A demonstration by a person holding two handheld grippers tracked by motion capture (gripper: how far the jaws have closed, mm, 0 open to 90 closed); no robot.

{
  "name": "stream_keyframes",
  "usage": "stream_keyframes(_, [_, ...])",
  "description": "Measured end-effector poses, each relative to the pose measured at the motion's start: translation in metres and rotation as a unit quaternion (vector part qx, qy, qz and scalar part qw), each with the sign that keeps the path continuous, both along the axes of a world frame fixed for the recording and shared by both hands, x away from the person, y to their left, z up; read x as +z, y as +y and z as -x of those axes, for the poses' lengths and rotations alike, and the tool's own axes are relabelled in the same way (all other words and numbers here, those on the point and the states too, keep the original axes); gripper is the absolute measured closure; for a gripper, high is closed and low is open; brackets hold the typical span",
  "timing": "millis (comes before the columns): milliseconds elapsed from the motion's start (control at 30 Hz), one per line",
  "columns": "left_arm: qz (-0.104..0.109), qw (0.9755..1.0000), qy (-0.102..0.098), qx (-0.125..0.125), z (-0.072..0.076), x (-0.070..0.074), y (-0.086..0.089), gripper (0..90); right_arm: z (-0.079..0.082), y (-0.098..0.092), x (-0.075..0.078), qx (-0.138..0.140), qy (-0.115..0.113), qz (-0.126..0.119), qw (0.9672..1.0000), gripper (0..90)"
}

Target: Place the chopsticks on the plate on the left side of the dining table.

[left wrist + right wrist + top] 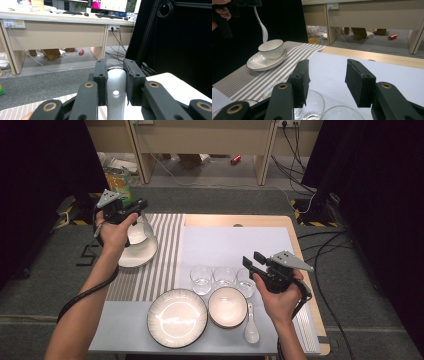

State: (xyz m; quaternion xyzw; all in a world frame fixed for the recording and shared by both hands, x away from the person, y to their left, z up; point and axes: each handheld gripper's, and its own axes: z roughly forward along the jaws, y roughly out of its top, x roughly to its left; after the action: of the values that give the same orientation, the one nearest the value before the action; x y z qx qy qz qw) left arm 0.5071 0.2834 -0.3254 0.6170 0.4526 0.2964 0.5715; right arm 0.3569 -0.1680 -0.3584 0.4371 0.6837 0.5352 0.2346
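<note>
Beyond your table you face a long beige wooden desk (200,140) on grey carpet floor (220,195), with black curtains (380,180) hanging either side.

Spoon (115,93) in the left claw (115,75) looks glazed white ceramic, smooth & glossy w/ a bright highlight; the claw's black pads (135,80) are matt, rough-edged foam or rubber on smooth black plastic arms w/ brass-coloured rivets. Small bowl (271,48) & plate (262,63) are glossy white ceramic w/ dark rims, on a striped woven-looking cloth mat (294,53). Glasses (201,279) are clear glass; desk (235,220) edge is pale matt wood under a smooth light-grey sheet (230,247).
</note>
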Motion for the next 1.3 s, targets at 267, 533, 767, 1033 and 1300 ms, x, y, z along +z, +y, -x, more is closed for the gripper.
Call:
stream_keyframes(267, [-0.001,1.0000,0.001,0.005,-0.002,0.001,0.003,73.2,0.000,0.001,-0.001,0.000,0.001,-0.002,1.0000,53.7])
stream_keyframes(533, [-0.003,0.9999,0.000,0.013,-0.005,0.001,0.007,73.2,0.000,0.001,-0.001,-0.001,0.000,0.000,1.0000,53.8])
stream_keyframes(767, [-0.007,0.9998,0.000,0.019,-0.008,0.001,0.009,73.2,0.000,0.001,-0.001,0.000,0.000,0.000,1.0000,53.7])
stream_keyframes(1033, [-0.008,0.9996,0.001,0.026,-0.011,0.000,0.012,73.2,0.000,0.001,-0.001,0.000,-0.001,0.001,1.0000,53.7])
stream_keyframes(1300, [-0.012,0.9994,0.005,0.034,-0.015,-0.003,0.016,73.2,0.000,0.001,-0.002,0.001,0.000,0.001,1.0000,53.7])
